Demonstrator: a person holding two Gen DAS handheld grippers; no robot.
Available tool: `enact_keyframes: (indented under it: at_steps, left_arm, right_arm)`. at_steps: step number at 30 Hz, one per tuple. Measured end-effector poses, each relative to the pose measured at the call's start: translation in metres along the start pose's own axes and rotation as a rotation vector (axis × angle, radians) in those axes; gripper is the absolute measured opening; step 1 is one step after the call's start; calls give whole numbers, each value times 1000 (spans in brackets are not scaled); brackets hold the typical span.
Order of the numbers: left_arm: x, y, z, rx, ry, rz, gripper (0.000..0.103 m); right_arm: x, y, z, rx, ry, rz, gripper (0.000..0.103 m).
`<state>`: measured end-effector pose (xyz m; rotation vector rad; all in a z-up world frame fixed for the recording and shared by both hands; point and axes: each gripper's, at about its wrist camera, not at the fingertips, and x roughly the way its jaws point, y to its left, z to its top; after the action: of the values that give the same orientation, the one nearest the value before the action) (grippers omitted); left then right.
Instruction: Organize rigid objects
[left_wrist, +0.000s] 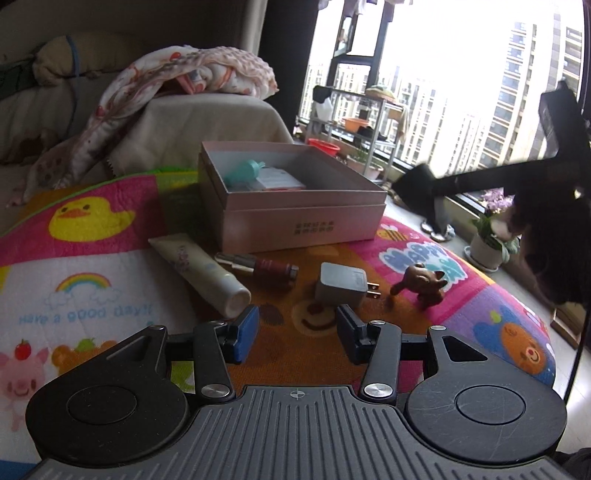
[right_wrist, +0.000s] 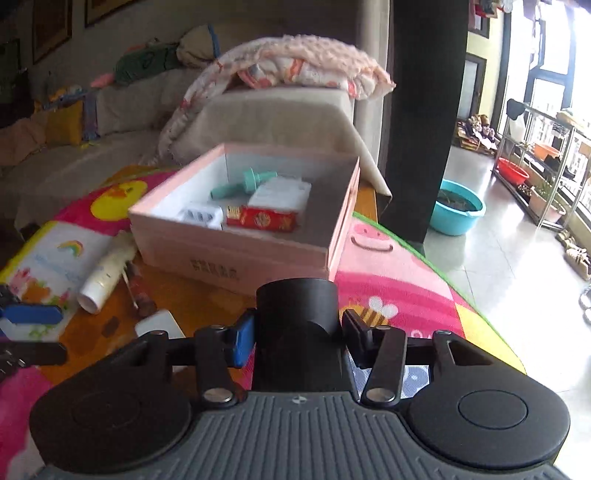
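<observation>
The right hand-held gripper (right_wrist: 297, 338) pinches a black cylinder (right_wrist: 297, 325) short of the pink box (right_wrist: 236, 258); a loose pinch could drop it. The left hand-held gripper (left_wrist: 295, 330) hangs spread, empty.

an open box (left_wrist: 295, 206) sits at centre frame on the mat-covered worktop (left_wrist: 92, 280) in the left wrist view, holding a small bottle (left_wrist: 245, 173) and packets. before it, left to right, lie a tube (left_wrist: 201, 275), a lipstick (left_wrist: 258, 266), a charger plug (left_wrist: 341, 286) and a figurine (left_wrist: 421, 284). behind the box at upper left, a blanket (left_wrist: 177, 81) drapes over a sofa arm (left_wrist: 203, 125). a potted plant (left_wrist: 487, 240) stands on the sill at right.
</observation>
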<state>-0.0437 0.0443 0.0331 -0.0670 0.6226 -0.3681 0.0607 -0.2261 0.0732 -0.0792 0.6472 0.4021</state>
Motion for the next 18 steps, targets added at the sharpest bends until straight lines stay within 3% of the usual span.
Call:
enact_keyframes:
  at_steps: [3,6,8,9,11,18]
  left_arm:
    - [6,3,0,-34,6,1,51]
    - [9,3,0,-44,15,4,51]
    - [7,4,-1,-38,19,20,51]
    - [6,7,-1,-42,16,32,51]
    - [4,16,-2,-70,10,53,51]
    - [6,47,4,-222,-22,117,51]
  right_arm:
    - [-20,4,52,28,-120,24,49]
    - [-10,12,102,10,-172,11,51]
    - [3,17,119,0,-176,-27,67]
    - [6,19,120,3,-185,-47,72]
    - [8,24,108,-21,-169,-21,72]
    - [25,64,19,-91,-11,118,73]
